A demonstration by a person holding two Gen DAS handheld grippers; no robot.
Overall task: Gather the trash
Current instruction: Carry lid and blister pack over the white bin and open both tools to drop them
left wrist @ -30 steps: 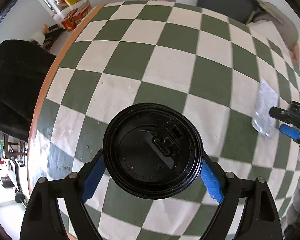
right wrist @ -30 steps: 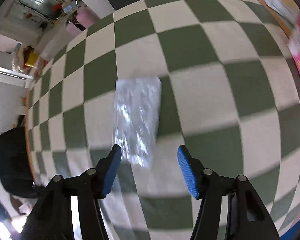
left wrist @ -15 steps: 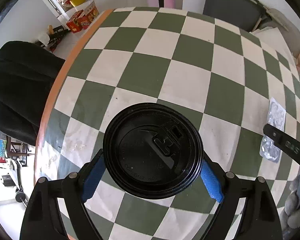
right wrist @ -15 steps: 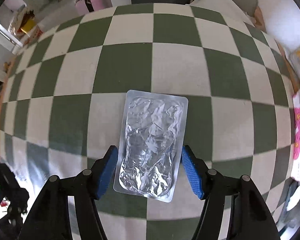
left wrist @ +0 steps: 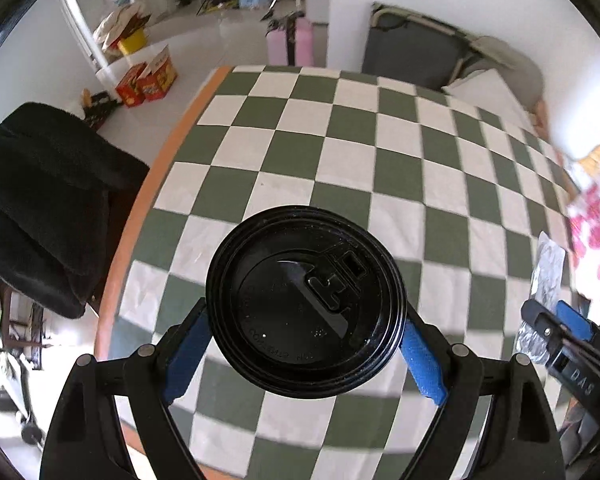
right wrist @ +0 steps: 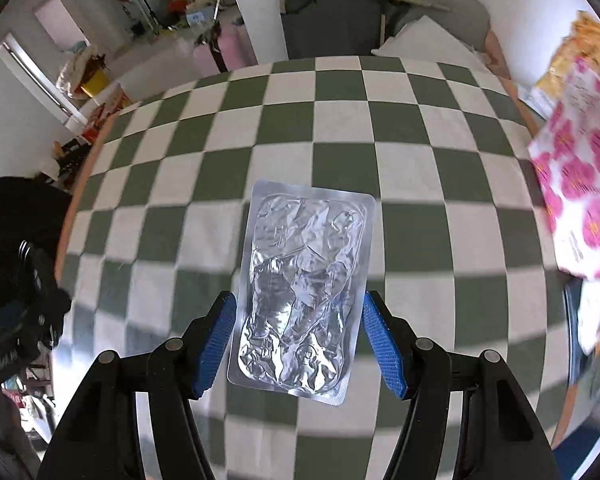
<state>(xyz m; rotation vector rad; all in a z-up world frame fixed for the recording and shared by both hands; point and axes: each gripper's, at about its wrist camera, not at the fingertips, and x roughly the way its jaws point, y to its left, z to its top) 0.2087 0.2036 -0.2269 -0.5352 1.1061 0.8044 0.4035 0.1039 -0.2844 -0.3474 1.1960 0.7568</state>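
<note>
Desk middle: the checked desk [right wrist: 340,128] lies bare and wide, open to a pass from any side
Left edge: a black chair [left wrist: 40,200] stands against the orange rim
Right edge: a pink-flowered bag [right wrist: 584,184] rises beside the desk and bars that side
Far end: a dark folding cot [right wrist: 332,24] stands behind the desk
Far left floor: boxes [left wrist: 148,80] well apart from the desk
</note>
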